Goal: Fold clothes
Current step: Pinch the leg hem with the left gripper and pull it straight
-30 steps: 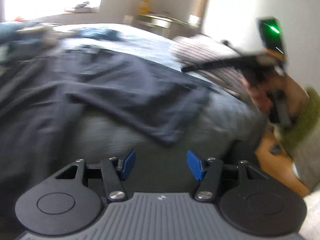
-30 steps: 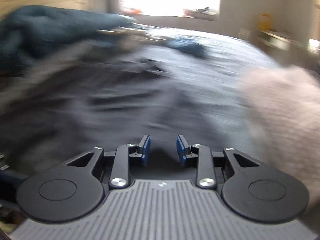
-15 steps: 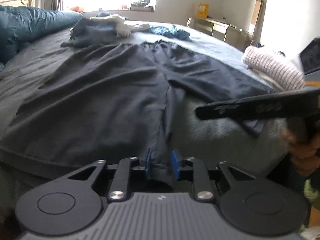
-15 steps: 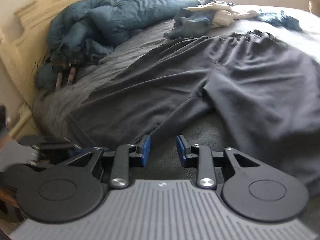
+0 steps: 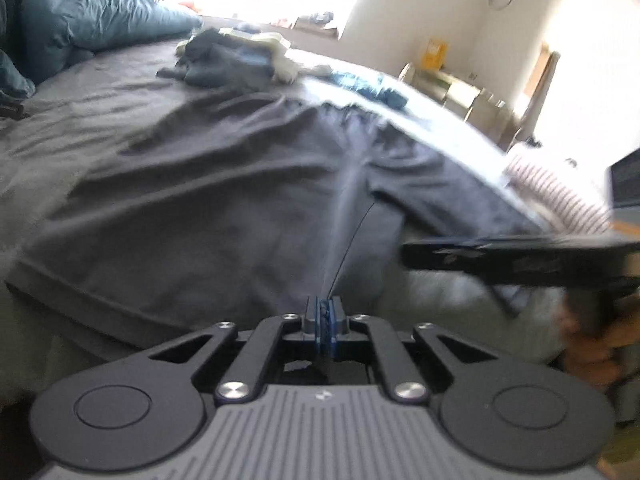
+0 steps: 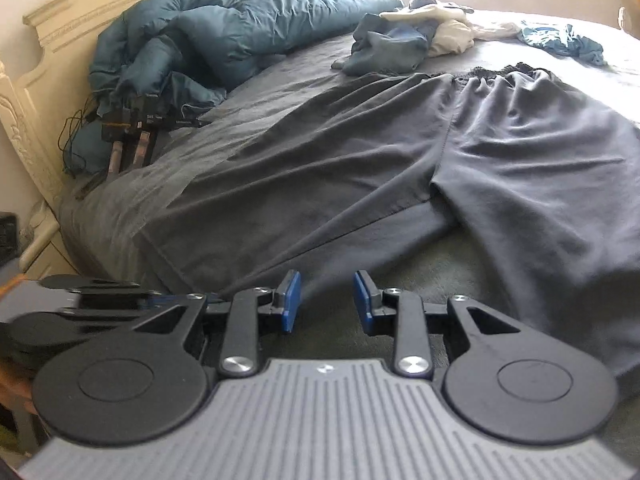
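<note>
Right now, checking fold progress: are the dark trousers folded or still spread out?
Spread out. The dark trousers lie flat across the bed, both legs apart and side by side, no part doubled over.

The trousers are dark charcoal, plain. The bed sheet is grey. The duvet is teal. The clothes pile mixes slate blue and cream; a blue garment lies beyond. The headboard is cream with carved scrolls. The rolled cloth is white with thin dark stripes. The tongs' pads are blue on black arms.
</note>
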Tool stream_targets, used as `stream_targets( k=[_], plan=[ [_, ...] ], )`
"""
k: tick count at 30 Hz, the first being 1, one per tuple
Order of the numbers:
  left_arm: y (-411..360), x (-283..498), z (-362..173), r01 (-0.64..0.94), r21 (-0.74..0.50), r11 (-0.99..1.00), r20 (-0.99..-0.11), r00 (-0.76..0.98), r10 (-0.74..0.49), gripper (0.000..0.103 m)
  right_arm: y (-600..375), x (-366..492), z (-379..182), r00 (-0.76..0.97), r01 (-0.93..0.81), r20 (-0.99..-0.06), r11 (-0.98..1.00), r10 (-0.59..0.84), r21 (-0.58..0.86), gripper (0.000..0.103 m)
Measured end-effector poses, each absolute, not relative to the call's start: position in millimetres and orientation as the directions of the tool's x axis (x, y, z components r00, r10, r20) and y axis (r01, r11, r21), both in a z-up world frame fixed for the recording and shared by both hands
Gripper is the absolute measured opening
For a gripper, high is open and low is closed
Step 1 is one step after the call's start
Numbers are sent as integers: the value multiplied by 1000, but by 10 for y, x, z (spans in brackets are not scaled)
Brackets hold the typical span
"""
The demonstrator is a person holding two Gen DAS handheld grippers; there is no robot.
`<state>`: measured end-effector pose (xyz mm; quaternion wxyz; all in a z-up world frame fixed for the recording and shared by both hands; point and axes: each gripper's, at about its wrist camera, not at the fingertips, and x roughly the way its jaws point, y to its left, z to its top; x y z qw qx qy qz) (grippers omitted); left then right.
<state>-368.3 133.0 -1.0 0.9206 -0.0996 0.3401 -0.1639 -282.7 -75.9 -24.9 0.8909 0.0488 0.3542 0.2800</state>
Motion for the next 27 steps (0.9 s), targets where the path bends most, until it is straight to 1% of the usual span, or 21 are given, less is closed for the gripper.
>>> stream_targets(
  k=[2,4,7,10,15,18,20,23,27],
  plan=[
    [1362,-3744,95,268,-311,912,-550,731,-403,4,-692,-2779,-255,599,-478,-596,836,535,269,28],
    [1361,-3789,165,290,-302,908,-522,747,-412,4,-616,-2723,-320,594,-494,-607,835,528,242,29],
    [1290,-3810,165,326,-290,900,-518,737,-434,4,-561,-2576,-556,588,-455,-680,874,438,169,28],
    [1186,-3842,122,367,-267,891,-527,718,-454,4,-720,-2582,-520,588,-419,-671,880,452,225,29],
    [1003,-3918,0,455,-212,865,-539,684,-492,4,-1056,-2680,-288,641,-340,-636,902,430,267,32],
    [916,-3935,-78,474,-182,861,-563,668,-487,5,-1154,-2623,-272,631,-309,-617,881,471,357,32],
    [897,-3929,-115,478,-185,858,-570,660,-490,5,-1192,-2554,-293,611,-295,-603,854,514,429,32],
    [871,-3919,-158,491,-174,854,-576,652,-493,5,-1128,-2456,-375,570,-284,-618,835,542,471,33],
    [817,-3915,-269,499,-157,852,-605,633,-483,6,-1023,-2453,-463,544,-285,-657,851,522,440,34]
  ],
)
